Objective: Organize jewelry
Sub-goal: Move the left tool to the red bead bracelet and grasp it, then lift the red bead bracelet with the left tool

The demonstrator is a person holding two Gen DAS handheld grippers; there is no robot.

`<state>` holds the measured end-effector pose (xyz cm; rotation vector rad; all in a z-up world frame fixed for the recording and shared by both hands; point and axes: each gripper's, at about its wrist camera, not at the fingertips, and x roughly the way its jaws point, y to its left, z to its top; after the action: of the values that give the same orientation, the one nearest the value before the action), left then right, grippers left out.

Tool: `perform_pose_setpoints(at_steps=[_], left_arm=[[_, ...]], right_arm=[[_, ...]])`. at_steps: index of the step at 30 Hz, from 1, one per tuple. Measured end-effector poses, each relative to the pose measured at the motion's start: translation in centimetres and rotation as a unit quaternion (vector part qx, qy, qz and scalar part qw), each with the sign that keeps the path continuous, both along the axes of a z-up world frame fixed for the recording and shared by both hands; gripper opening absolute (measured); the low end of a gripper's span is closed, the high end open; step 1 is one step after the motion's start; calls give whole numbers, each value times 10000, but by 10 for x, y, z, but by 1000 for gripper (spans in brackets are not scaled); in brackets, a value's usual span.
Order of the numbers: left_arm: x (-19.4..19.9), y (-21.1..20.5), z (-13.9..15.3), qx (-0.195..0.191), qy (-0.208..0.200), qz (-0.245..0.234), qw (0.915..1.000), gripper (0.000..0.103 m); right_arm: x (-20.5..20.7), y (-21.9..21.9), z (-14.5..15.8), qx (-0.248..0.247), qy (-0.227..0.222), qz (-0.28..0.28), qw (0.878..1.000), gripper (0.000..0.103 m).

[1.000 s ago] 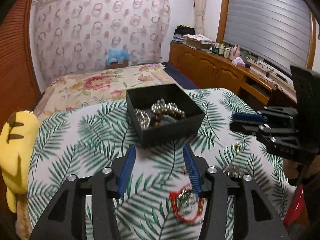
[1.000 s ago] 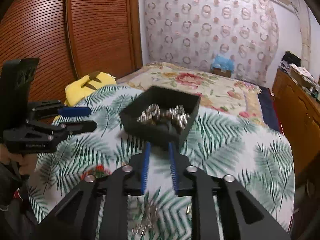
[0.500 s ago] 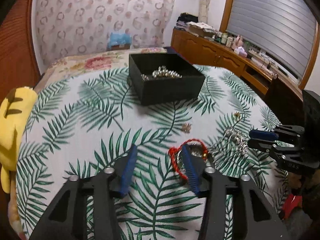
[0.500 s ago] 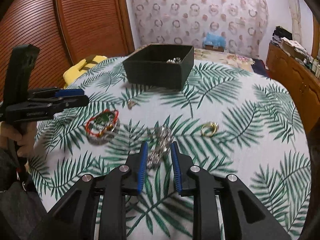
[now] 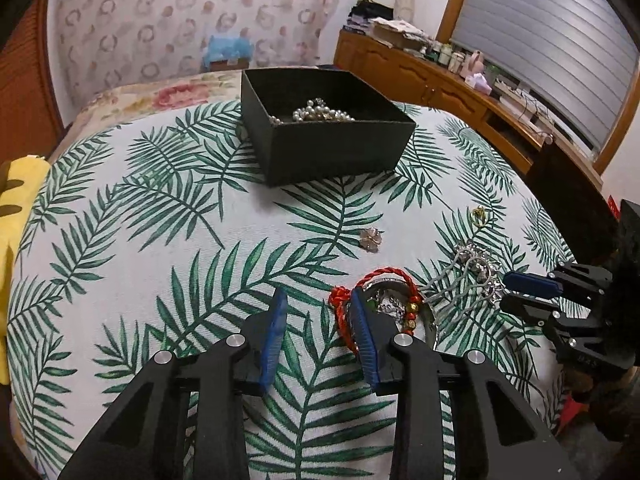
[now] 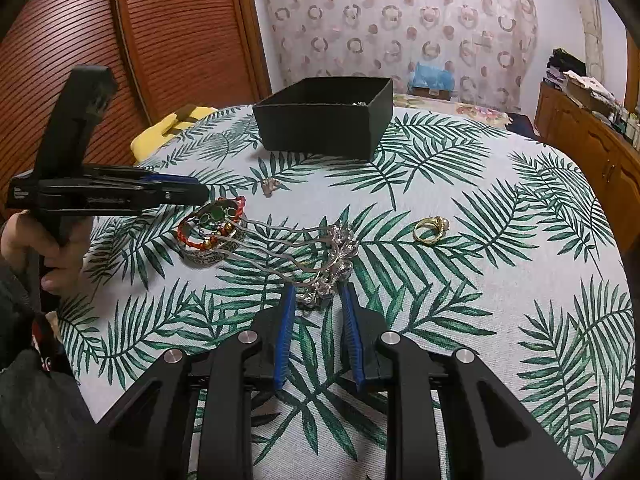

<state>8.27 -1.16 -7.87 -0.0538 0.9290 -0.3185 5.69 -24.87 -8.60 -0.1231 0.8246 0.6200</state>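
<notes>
Both hand-held grippers had dropped from the black cardboard box (image 5: 328,136) toward loose jewelry. Right hand-held gripper (image 6: 318,300), released, straddled the stiff, light silver hair comb (image 6: 320,256); its jeweled head looked the surest hold. Left hand-held gripper (image 5: 320,316), released, touched the soft red cord bracelet (image 5: 376,284).

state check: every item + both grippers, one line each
black box: open, pearls inside
red cord bracelet: on cloth, over a silver bangle
silver hair comb: on cloth, ornate end between right fingers
gold ring: on cloth, alone
flower brooch: on cloth
left gripper: open, empty
right gripper: open around comb
</notes>
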Motion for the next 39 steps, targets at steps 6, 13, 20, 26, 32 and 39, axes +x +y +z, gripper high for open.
perform_pose_setpoints(at_steps=[6,13,20,26,32,39], left_arm=[[5,-6,1,121,14,-104,9999,31],[13,-8,1,207,75,-121,9997,11],[11,-8,-1,153,137,-191,9996,11],[9,-9,3,76,83,-205,9997,11],[9,-14,-3,201,125,-253,9994,11],[9,-18,-3,390,34,-310,9988,10]], right_arm=[[-1,-2,1,60,-29,10,10000,26],[-3,-3,2,75,-64,5,10000,26],[-4,-4,2,82,-69,8,9999,26],[-4,-3,2,71,-70,14,9999,26],[-4,-3,2,67,-80,19,9999,26],[-5,-3,2,72,-82,25,9999,26]])
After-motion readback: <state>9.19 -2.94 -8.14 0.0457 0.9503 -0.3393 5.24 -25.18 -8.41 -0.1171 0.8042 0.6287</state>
